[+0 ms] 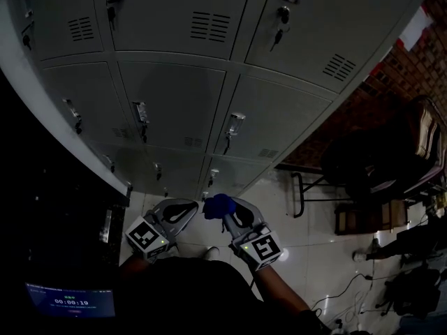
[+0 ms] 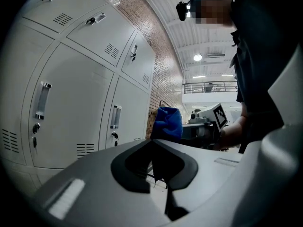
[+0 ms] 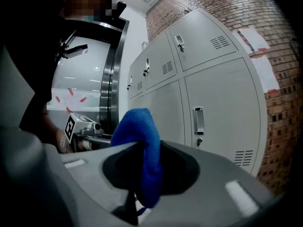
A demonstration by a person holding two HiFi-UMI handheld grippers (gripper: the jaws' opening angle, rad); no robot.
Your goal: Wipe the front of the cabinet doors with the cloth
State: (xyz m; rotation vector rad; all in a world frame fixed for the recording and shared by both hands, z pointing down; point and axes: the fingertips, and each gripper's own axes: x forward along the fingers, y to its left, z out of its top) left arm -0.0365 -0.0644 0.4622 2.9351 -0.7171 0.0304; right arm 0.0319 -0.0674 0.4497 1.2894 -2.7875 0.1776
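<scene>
A blue cloth [image 1: 218,204] is bunched between the jaws of my right gripper [image 1: 223,212], which is shut on it. In the right gripper view the cloth [image 3: 142,148] bulges up and hangs down through the closed jaws. My left gripper [image 1: 193,206] hovers just left of it, shut and holding nothing [image 2: 152,144]. From the left gripper view the cloth [image 2: 168,123] shows a short way off to the right. The grey cabinet doors [image 1: 174,96] rise in front of both grippers, each with a handle, lock and vent slots [image 2: 71,108] [image 3: 222,112]. Neither gripper touches a door.
A brick wall [image 1: 412,68] adjoins the cabinets on the right. Dark chairs [image 1: 391,159] and a metal frame [image 1: 307,187] stand on the tiled floor there, with cables [image 1: 335,302] near them. A screen with a timer [image 1: 70,302] glows at lower left.
</scene>
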